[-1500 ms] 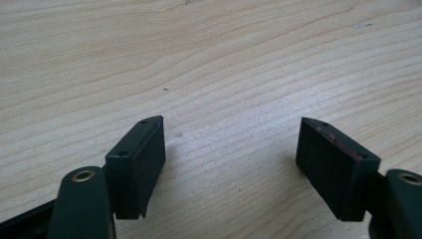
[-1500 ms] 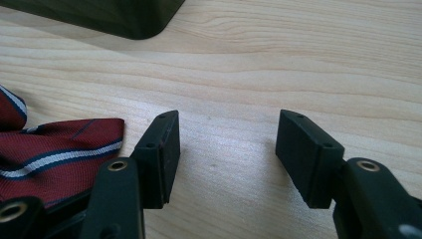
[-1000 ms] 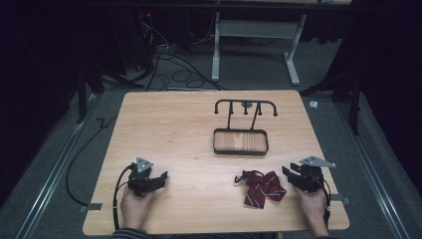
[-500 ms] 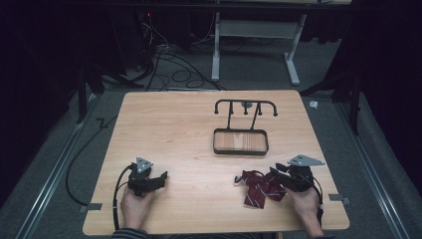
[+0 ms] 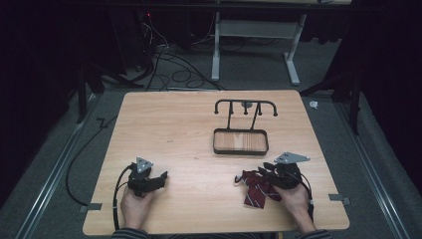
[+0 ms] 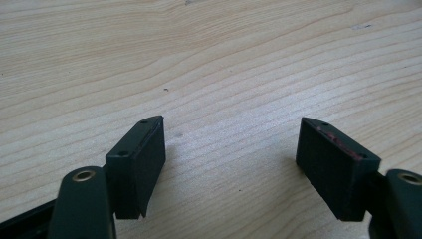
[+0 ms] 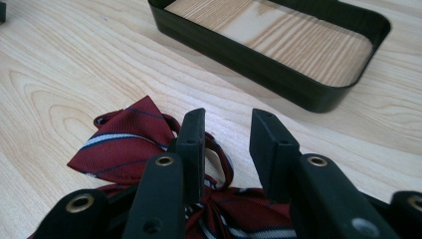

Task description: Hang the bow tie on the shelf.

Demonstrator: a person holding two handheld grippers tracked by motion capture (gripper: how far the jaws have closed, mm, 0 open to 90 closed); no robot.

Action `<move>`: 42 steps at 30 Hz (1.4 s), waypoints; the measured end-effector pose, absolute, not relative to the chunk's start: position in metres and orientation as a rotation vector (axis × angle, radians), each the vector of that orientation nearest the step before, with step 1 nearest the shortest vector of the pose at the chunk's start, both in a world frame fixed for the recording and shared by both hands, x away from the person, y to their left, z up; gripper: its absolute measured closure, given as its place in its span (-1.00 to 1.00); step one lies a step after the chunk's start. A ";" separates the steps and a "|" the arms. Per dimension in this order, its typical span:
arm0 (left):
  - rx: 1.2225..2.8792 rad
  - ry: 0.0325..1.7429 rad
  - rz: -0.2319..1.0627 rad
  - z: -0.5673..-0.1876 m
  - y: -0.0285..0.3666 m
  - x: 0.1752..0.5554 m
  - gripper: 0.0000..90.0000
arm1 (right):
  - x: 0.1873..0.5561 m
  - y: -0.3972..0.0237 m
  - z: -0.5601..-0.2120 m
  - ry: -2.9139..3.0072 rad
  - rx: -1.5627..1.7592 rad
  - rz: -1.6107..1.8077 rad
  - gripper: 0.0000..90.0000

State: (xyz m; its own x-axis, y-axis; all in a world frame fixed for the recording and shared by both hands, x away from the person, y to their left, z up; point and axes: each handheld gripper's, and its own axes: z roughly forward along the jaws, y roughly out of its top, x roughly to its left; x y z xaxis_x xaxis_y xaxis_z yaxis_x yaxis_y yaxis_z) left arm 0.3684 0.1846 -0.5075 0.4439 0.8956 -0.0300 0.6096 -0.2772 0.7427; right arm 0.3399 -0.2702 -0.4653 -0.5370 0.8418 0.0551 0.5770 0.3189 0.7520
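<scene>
Looking down from the high view: right tool laid over the crumpled red striped tie near the front right of the worktop, placed there presumably to pick the cloth up; left tool parked well apart at the front left, resting on bare wood, seemingly waiting its turn. Farther back, a black tray with a hooked rack rising behind it, probably the place meant for hanging the tie, hence the tie lying just short of it. Moving to the left gripper view: left tool spread wide, jaws far apart, nothing between them but wood grain, so idle by all appearances. Moving to the right gripper view: right tool partly closed, a narrow gap left between the jaws, hovering right over a fold of the tie, cloth bunched beneath and beside the left jaw but not yet pinched; tray just beyond, its wooden floor bare. Judging by this, a grasp about to be made, aimed at the knot-like bunch for a firm hold.
</scene>
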 end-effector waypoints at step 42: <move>1.995 1.260 0.522 -0.508 0.185 0.368 -0.38 | 0.363 -0.243 -0.490 2.434 1.205 0.916 1.00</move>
